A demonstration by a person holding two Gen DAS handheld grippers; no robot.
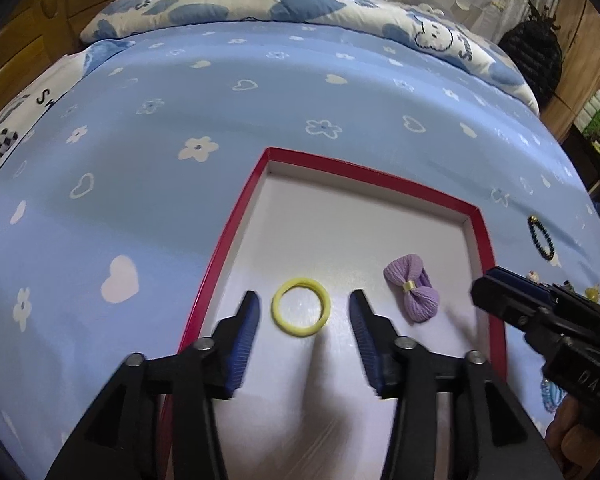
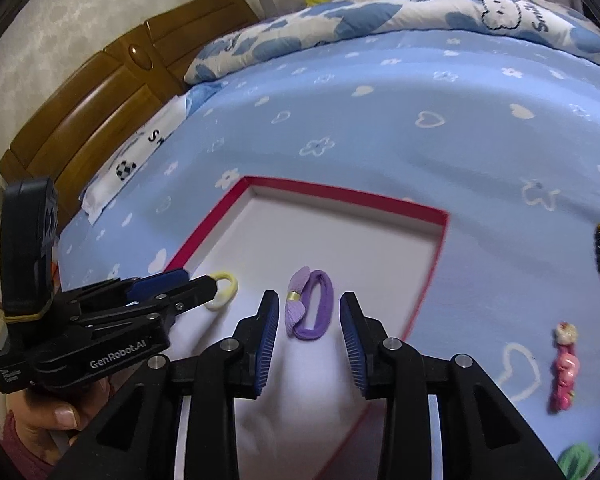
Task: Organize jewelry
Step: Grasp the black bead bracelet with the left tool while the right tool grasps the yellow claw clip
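A red-rimmed box [image 1: 236,224] with a white floor lies on the blue bedsheet; it also shows in the right wrist view [image 2: 432,276]. A yellow hair ring [image 1: 301,306] lies flat in it, between the open fingers of my left gripper [image 1: 303,314], untouched. A purple bow hair tie [image 1: 412,294] lies beside it in the box. In the right wrist view the purple bow hair tie [image 2: 309,305] lies between the open fingers of my right gripper [image 2: 309,316]. The left gripper [image 2: 180,284] reaches the yellow ring [image 2: 225,290] from the left.
Outside the box on the right lie a dark bead bracelet [image 1: 541,237], a pink charm clip [image 2: 565,372] and further small pieces [image 2: 576,456]. A folded patterned quilt [image 1: 260,4] and wooden headboard [image 2: 100,96] border the bed.
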